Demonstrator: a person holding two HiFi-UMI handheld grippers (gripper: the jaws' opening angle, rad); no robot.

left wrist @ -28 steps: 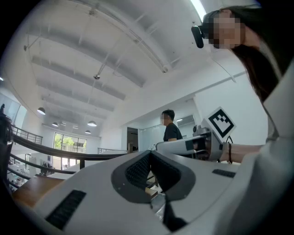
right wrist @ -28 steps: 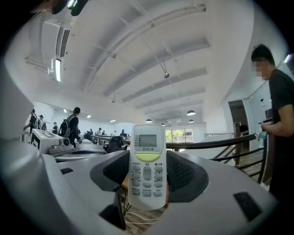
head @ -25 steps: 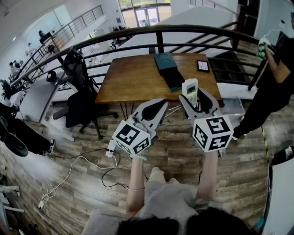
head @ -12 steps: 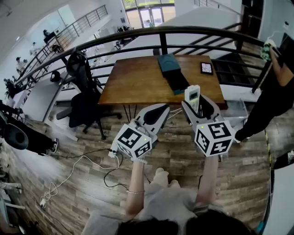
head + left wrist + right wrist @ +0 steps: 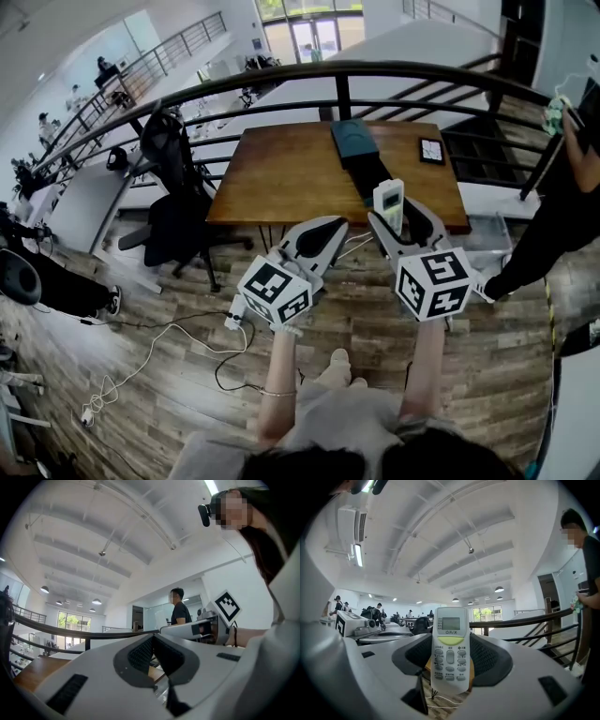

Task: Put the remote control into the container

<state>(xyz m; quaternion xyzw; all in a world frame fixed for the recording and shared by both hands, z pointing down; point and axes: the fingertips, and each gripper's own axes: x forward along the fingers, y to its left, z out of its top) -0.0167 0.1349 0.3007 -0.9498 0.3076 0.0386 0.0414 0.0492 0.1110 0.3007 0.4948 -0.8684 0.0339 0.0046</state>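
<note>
The right tongs [image 5: 405,211] clamp a white air-conditioner remote control [image 5: 450,651] upright in the air, near the wooden counter's [image 5: 281,173] front edge. The left tongs [image 5: 153,656] are pressed together, empty. A teal container [image 5: 353,141] lies on the counter.

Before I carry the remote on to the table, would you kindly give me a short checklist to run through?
1. Remote control clamped between the right gripper fingers: ok.
2. Remote upright, buttons towards the gripper's camera: ok.
3. Left gripper shut and empty: ok.
4. Teal container in view on the table: ok.
5. Container open to receive the remote: cannot tell; too small in the head view.
6. Remote above the container: not ok; it appears to hang short of the table's near edge.
</note>
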